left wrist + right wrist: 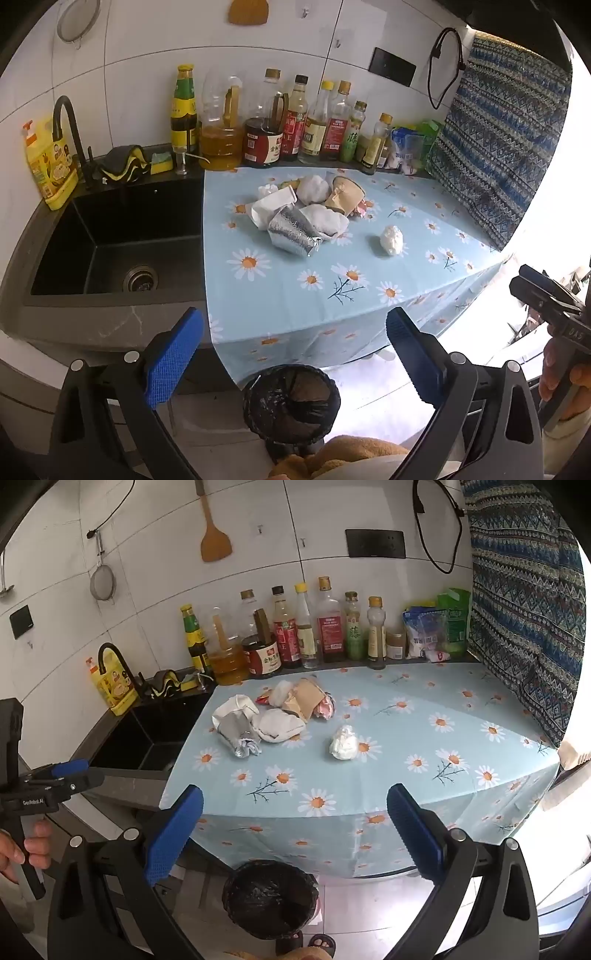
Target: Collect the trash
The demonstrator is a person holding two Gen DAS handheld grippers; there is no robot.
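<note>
Left tongs [295, 354]: jaws spread wide, nothing between them, held back from the bench edge above the bin.
Right tongs [295, 834]: likewise wide apart and empty, angled down at the bench.
Trash: heaped mid-bench; crumpled foil bag [293, 234], paper cup [345, 195], wads of tissue; one loose tissue ball [344, 743] lies apart, nearer the right tongs (likely the easiest first pick).
Bin [271, 899]: black-lined, on the floor just below the bench front, placed to receive drops.
Bench [424, 805]: daisy-print cloth; bottles [295, 635] line the tiled wall.
Sink [122, 243]: dark, left of the cloth.
</note>
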